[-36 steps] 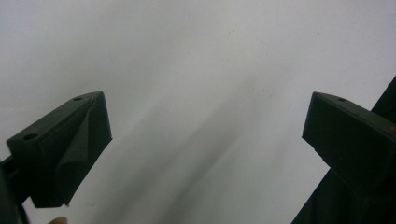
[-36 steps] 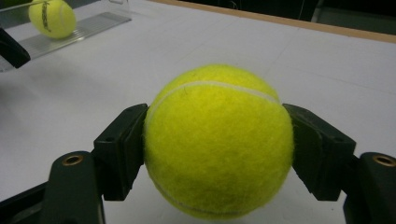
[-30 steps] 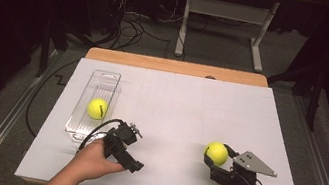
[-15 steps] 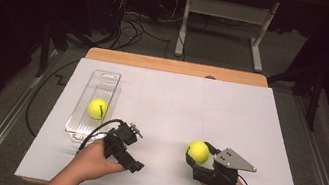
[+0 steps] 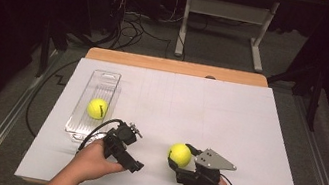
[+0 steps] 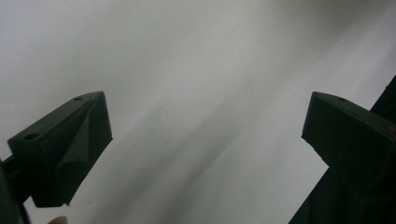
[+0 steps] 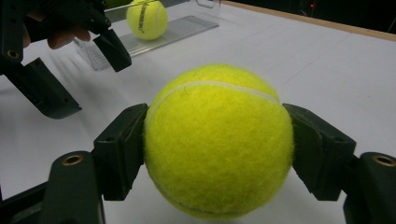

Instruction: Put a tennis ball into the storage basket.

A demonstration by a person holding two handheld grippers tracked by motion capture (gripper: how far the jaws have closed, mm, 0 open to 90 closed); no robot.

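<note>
Tennis ball sits pinched between the two black jaws of the right gripper, their pads pressed flat against its sides, low over the white sheet near the front middle of the table. In the right gripper view the ball hangs just above the sheet, with bare white surface running off behind it to the wooden table edge.

A second tennis ball lies in the clear plastic tray, which lies lengthwise close to the sheet's left border. That ball rests toward the tray's near half; the far half is bare ribbed plastic.

The left gripper is just in front of the tray's near end, held in the left hand. Its jaws stand spread wide, nothing between them, pointing down at plain white sheet in the left gripper view.

Between the two grippers lies a strip of bare sheet. The whole centre, far side and right half of the sheet are free of things. Beyond the sheet's far border a narrow band of wooden tabletop shows.
</note>
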